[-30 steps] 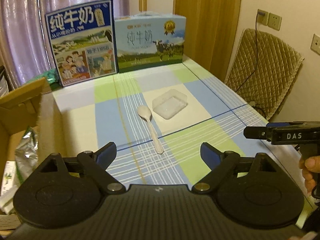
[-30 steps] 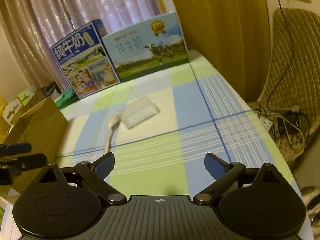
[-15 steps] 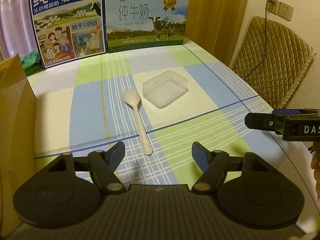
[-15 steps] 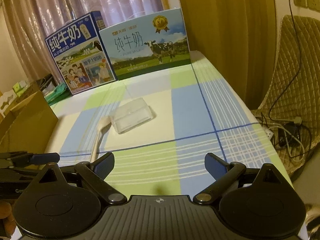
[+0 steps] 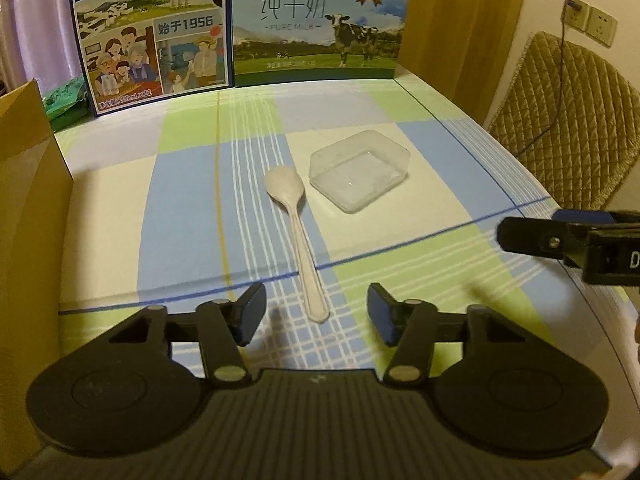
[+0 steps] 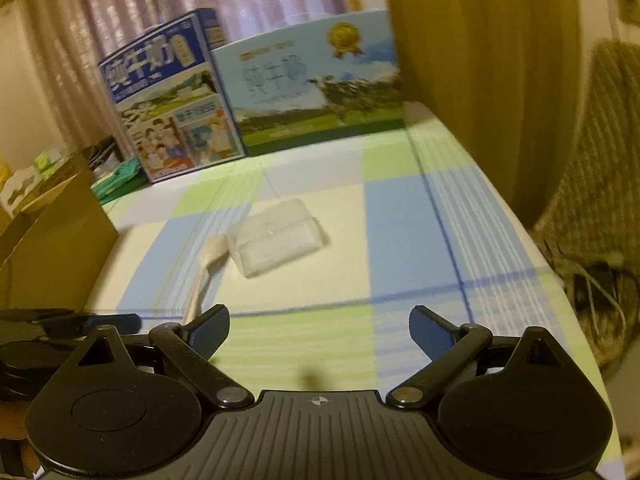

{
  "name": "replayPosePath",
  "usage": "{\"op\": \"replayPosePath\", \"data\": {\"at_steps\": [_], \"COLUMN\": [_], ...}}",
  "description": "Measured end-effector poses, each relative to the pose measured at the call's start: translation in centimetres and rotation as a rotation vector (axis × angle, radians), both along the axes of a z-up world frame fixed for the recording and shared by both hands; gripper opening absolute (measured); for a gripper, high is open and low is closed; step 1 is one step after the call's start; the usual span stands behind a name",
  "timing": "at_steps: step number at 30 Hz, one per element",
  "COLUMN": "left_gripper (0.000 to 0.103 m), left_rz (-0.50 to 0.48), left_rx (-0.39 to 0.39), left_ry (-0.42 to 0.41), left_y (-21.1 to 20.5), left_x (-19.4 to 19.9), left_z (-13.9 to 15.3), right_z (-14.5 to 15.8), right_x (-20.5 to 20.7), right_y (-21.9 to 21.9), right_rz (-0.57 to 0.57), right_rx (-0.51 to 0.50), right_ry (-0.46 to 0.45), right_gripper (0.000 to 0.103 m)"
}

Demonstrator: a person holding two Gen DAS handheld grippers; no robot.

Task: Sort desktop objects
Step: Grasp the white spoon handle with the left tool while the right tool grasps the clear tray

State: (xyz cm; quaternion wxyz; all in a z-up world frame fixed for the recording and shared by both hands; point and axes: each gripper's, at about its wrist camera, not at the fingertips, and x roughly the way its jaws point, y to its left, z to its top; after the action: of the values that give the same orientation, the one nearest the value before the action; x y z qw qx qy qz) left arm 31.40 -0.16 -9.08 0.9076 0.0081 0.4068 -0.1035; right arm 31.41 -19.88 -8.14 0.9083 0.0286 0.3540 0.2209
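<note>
Left gripper (image 5: 316, 314) jaws apart, empty, straddling the handle tip of the white plastic spoon (image 5: 297, 236) lying flat on the checked tablecloth (image 5: 184, 216). Clear rectangular plastic container (image 5: 359, 175) just beside the spoon bowl. Right gripper (image 6: 319, 330) also spread, holding nothing.

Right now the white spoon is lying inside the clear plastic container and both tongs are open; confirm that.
Not quite. The white spoon lies on the tablecloth beside the clear plastic container, not inside it; the left wrist view shows this. The left tongs and right tongs are indeed open.
</note>
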Motion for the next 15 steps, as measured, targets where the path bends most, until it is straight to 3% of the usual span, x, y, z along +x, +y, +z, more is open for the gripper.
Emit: {"op": "replayPosePath", "data": {"at_steps": [5,13,15], "left_gripper": [0.042,0.031,0.024], "left_rz": [0.019,0.027,0.026], "left_rx": [-0.003,0.022,0.030], "left_ry": [-0.006,-0.012,-0.007], "left_y": [0.1,-0.3,-0.4], "left_x": [1.5,4.2,4.6], "left_z": [-0.1,-1.2,-1.7], "right_z": [0.0,-1.3,-1.7], "right_x": [2.8,7.2,8.0], "right_y": [2.3,4.3,4.8], "right_rz": [0.105,0.200,0.221], "right_rx": [-0.035,-0.055,-0.061], "right_ry": [-0.063,-0.063,-0.063], "right_gripper": [0.094,0.094,0.094]}}
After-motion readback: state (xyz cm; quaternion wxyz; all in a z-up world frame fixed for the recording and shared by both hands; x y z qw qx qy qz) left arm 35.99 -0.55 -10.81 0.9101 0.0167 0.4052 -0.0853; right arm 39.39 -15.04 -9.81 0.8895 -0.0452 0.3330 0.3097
